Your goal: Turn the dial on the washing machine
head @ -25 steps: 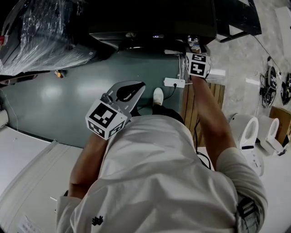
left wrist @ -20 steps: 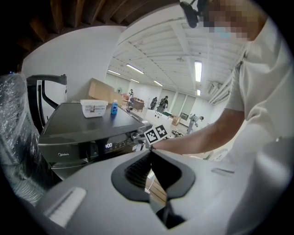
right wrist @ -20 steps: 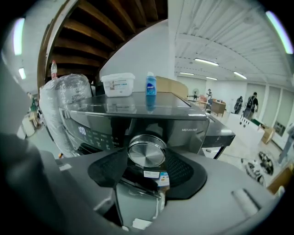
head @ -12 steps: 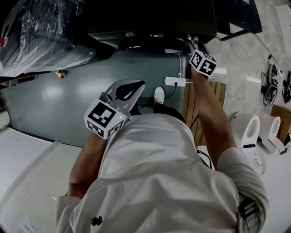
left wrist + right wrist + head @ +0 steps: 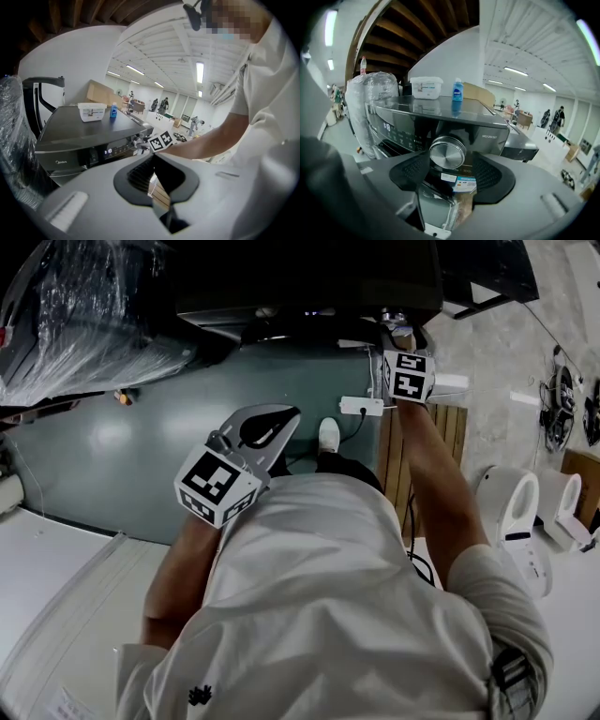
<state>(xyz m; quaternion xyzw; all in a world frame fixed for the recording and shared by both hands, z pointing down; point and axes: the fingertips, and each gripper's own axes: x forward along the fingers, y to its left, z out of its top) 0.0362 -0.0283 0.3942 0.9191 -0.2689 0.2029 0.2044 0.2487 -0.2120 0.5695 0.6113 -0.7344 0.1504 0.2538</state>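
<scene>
Dial (image 5: pixel 447 151) between right gripper (image 5: pixel 448 161) jaws

The washing machine (image 5: pixel 75 136) bears the brand "Midea" low on its dark front, seen in the left gripper view. In the right gripper view a model code starting "MG120" stands just right of the dial (image 5: pixel 447 152). The lit display (image 5: pixel 108 151) and the sticker (image 5: pixel 464 183) under the dial are too small to read.

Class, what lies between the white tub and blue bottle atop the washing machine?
Nothing: bare machine top from tub to bottle, per the right gripper view.
</scene>
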